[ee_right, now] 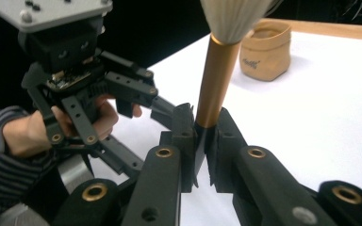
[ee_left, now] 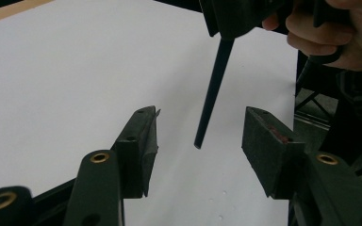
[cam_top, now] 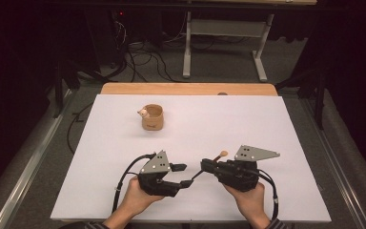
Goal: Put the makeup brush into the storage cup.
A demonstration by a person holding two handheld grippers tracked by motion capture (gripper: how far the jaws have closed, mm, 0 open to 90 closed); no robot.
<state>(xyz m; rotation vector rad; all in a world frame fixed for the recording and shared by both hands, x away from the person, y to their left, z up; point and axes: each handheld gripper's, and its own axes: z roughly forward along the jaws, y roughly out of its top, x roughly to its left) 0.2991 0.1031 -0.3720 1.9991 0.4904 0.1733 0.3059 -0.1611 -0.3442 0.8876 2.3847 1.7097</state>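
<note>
The right gripper [ee_right: 202, 141] at the bottom centre of its own view is clamped on a brush [ee_right: 215, 80], gripping where the gold ferrule meets the dark handle, bristles at the top edge. In the left gripper view the handle's dark end [ee_left: 211, 101] hangs between the left gripper's [ee_left: 200, 141] parted jaws, touching neither. A tan cup [cam_top: 152, 117] sits in the high view's upper left, well apart.
</note>
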